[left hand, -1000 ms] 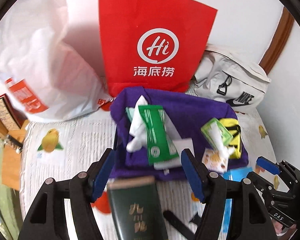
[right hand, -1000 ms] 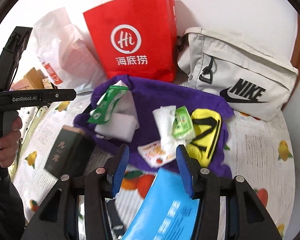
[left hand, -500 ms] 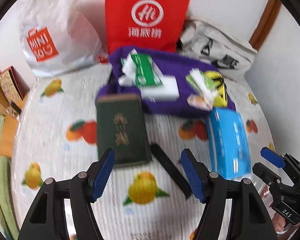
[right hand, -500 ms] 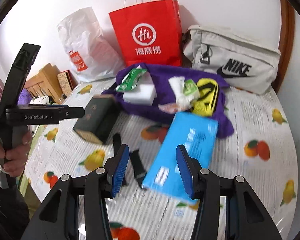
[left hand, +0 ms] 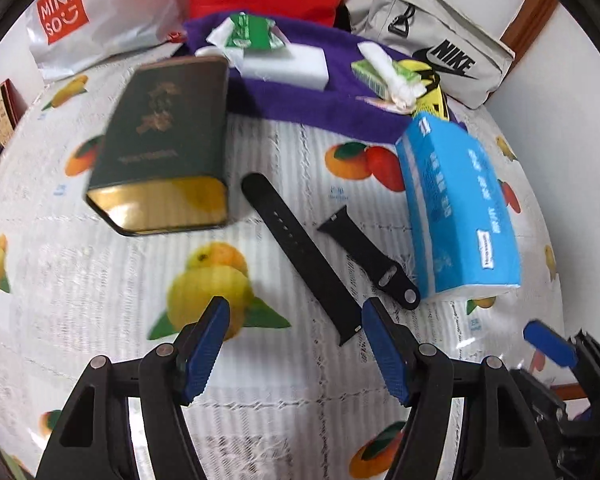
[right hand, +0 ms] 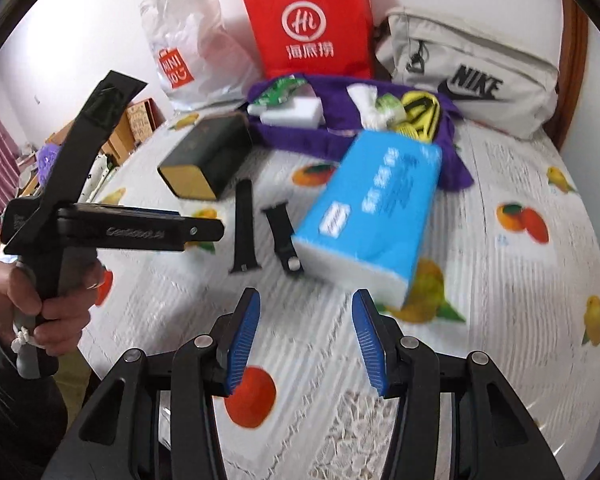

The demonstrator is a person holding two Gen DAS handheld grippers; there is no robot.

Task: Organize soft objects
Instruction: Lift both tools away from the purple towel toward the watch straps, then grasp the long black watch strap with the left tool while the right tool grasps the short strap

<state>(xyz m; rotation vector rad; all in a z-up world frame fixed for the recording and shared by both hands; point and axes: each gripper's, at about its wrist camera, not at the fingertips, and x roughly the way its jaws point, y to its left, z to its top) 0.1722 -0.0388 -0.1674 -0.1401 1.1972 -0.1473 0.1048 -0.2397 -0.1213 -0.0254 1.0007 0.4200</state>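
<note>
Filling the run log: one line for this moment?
left gripper: open, empty | right gripper: open, empty | tissue pack, straps, tin: untouched

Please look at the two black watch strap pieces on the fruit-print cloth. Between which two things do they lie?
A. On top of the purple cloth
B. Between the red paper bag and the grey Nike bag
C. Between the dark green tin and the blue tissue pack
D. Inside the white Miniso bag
C: the watch strap pieces lie flat on the cloth, with the dark green tin on one side and the blue tissue pack on the other.
</note>
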